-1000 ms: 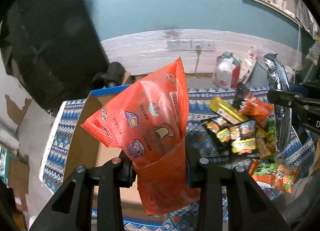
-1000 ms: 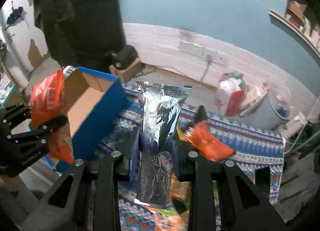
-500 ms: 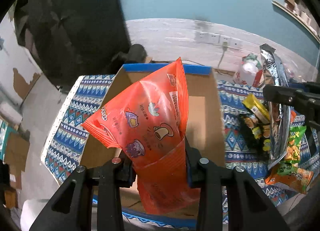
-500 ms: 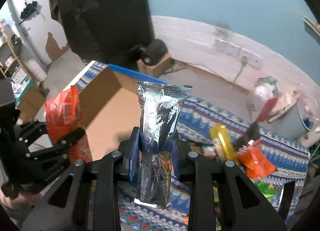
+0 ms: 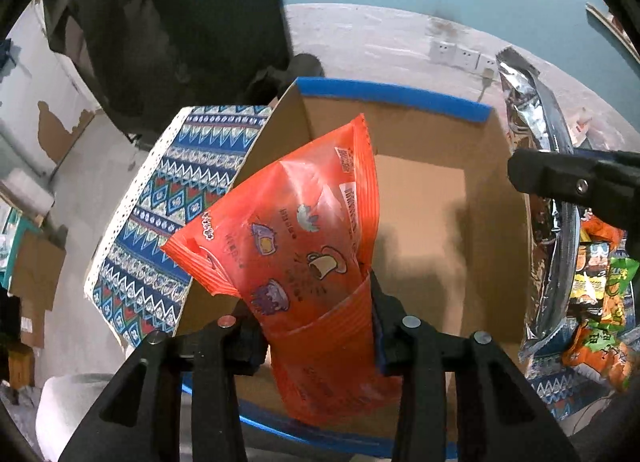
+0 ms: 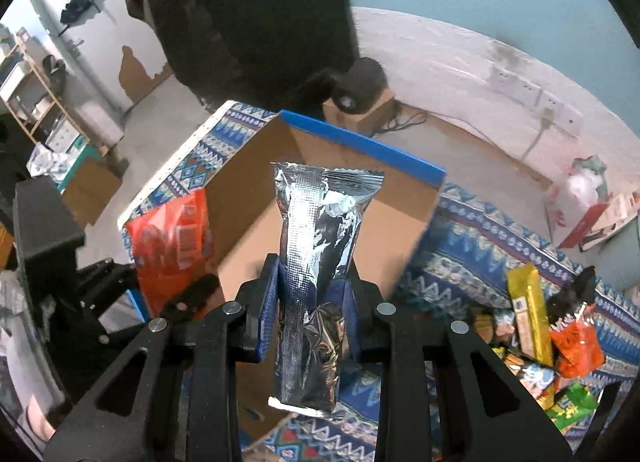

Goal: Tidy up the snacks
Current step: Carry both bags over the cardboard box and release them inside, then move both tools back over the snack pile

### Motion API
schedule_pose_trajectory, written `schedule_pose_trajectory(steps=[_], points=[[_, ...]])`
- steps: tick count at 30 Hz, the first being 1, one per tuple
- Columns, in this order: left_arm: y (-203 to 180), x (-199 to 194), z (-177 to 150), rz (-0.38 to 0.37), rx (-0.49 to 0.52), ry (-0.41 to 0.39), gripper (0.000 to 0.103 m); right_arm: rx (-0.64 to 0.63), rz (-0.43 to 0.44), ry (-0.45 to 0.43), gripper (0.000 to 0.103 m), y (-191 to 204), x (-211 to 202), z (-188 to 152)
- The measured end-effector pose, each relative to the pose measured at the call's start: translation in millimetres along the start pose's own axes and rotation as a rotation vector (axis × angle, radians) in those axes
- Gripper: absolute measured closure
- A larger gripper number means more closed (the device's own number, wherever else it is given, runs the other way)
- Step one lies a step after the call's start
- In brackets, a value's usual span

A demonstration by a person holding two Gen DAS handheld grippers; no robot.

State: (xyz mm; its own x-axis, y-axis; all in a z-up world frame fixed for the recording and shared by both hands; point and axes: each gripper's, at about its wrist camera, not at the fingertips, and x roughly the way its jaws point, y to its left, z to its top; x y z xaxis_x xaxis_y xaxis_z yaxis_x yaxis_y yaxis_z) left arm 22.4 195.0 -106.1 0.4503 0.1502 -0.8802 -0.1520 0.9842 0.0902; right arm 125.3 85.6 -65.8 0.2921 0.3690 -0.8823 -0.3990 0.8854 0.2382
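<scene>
Patterned blue tablecloth (image 5: pixel 168 197) hides beneath our open cardboard box (image 5: pixel 420 221); our left gripper (image 5: pixel 316 326) is opening around the orange snack bag (image 5: pixel 288 246) – our right gripper (image 6: pixel 308 302) clamps the silver foil packet (image 6: pixel 316 246).

Black fingers (image 6: pixel 224 358) (silver screws)

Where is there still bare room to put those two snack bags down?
The cardboard box looks bare inside: its brown floor, bordered by blue-edged walls, shows nothing lying on it. The orange bag in the left gripper, whose jaws are opening, hangs over it. The patterned cloth right of the box is partly free; farther right the snack pile crowds it.
</scene>
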Motion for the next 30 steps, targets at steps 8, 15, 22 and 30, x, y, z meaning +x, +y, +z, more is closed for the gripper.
schedule_pose_trajectory(steps=[8,15,22,30], points=[[3,-7,-1,0.07,0.007,-0.01,0.03,0.004,0.012,0.04,0.076,9,23,3],[10,-12,-2,0.08,-0.002,0.0,0.03,-0.004,0.005,0.081,0.076,8,37,-1],[9,-20,0,0.083,0.001,-0.022,0.027,0.008,0.002,0.084,0.06,4,36,-4],[6,-33,2,0.079,0.007,-0.049,0.026,0.022,-0.043,0.033,0.028,-2,13,-7]])
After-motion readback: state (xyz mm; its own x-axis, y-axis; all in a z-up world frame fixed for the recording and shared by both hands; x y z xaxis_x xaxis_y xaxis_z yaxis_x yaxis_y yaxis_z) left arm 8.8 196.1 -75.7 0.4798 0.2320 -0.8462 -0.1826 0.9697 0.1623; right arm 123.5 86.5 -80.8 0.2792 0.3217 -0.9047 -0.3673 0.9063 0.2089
